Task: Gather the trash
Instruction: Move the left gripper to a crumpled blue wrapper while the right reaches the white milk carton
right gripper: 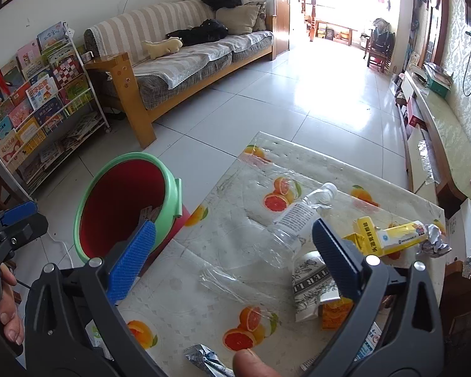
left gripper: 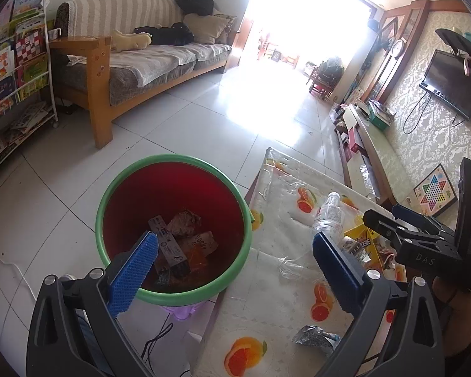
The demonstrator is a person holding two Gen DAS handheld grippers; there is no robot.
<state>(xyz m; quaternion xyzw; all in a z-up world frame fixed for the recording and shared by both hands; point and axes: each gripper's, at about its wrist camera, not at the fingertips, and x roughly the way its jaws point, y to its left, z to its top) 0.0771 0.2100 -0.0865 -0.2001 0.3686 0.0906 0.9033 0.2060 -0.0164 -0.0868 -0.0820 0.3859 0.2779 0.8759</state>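
bin (left gripper: pixel 172 220): sitting off the table's (right gripper: pixel 204 282) left edge, trash inside
left gripper (left gripper: pixel 235 267): I'm holding it spread, empty, above bin
right gripper (right gripper: pixel 235 257): I'm hovering it, fingers apart, over bottle (right gripper: pixel 295 220)

Doorway glare (left gripper: pixel 301 31) blown out — nothing readable past it. Bin (left gripper: pixel 172 226) near rim hidden behind left gripper (left gripper: pixel 235 251) finger. Foil wrapper (right gripper: pixel 204 361) cut off at bottom edge in right view — label print on bottle (right gripper: pixel 293 220) too small.

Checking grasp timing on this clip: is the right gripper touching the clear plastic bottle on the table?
Cannot tell. In the right wrist view the right gripper is open, and one finger overlaps the plastic bottle; neither contact nor a gap shows plainly.
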